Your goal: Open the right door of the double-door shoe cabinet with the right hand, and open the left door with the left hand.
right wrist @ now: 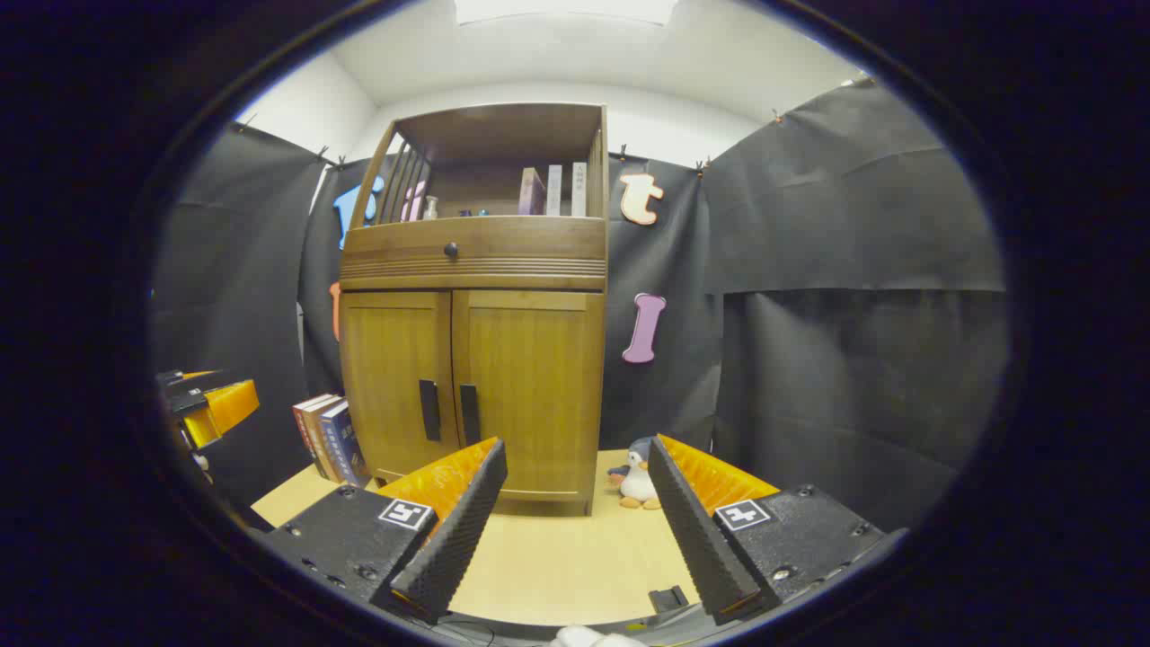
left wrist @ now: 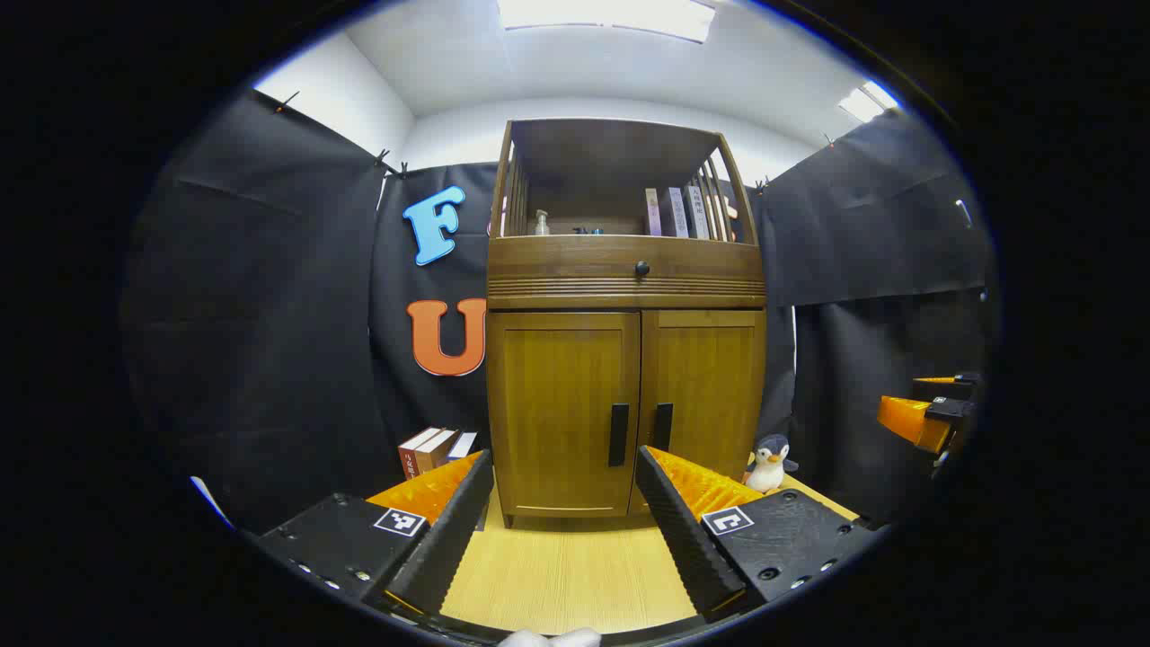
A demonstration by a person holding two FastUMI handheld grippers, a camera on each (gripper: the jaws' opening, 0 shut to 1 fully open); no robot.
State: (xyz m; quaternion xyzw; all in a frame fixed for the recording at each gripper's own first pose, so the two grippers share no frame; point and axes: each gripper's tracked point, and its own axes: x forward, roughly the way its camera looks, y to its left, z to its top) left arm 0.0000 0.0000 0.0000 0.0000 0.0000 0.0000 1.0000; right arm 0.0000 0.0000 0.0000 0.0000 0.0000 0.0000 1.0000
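Left gripper view: both tongs [left wrist: 564,467] [right wrist: 575,458] spread wide, empty.

Standing upright on the light wooden tabletop against the black cloth, a brown wooden shoe cabinet [left wrist: 626,359] [right wrist: 472,341], keeping both its left door [left wrist: 564,409] [right wrist: 395,382] and right door [left wrist: 705,391] [right wrist: 532,386] fully shut, each showing a black vertical handle beside the centre seam.

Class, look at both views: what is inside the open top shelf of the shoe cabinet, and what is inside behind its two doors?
The top shelf holds a pump bottle at left and upright books at right. The left door and right door are shut, hiding what is inside.
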